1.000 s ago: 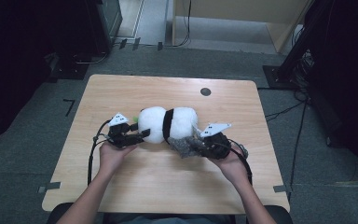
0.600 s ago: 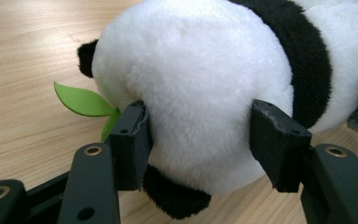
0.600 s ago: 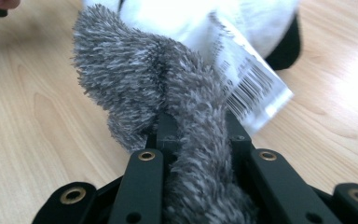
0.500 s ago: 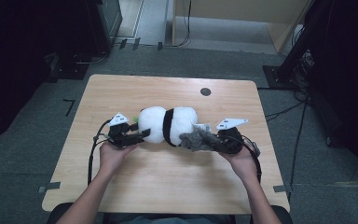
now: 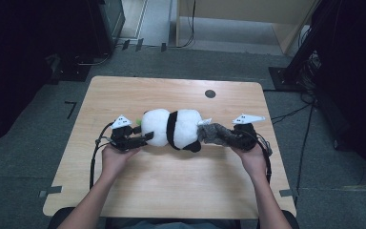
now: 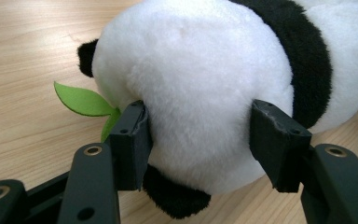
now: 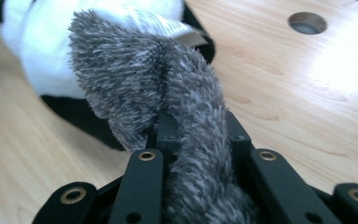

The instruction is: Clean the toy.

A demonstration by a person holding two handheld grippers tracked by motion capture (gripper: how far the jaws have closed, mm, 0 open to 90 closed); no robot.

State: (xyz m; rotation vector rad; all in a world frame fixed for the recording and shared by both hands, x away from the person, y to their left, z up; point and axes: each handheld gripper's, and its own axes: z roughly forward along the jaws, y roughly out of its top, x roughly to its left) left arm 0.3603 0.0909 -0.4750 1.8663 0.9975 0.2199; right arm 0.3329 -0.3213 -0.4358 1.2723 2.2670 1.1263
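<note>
A white and black panda plush (image 5: pixel 171 129) lies on its side in the middle of the wooden table (image 5: pixel 171 186). My left gripper (image 5: pixel 145 137) is shut on its white round end (image 6: pixel 200 93), both pads pressed into the fur, and a green felt leaf (image 6: pixel 81 100) sticks out beside the left jaw. My right gripper (image 5: pixel 231 136) is shut on a grey fuzzy piece (image 5: pixel 214 133) that reaches to the panda's other end. In the right gripper view the grey fur (image 7: pixel 168 93) bulges up between the jaws, with a white tag (image 7: pixel 168 25) behind it.
A round cable hole (image 5: pixel 210 93) sits in the table's far side. Bare wood lies in front of the hands. Dark equipment and cables stand on the grey floor around the table, with a wooden cabinet (image 5: pixel 248 14) at the back.
My right gripper has moved to the right with the grey fuzzy piece, drawing it out from the panda. The left gripper and the panda have stayed where they were.
</note>
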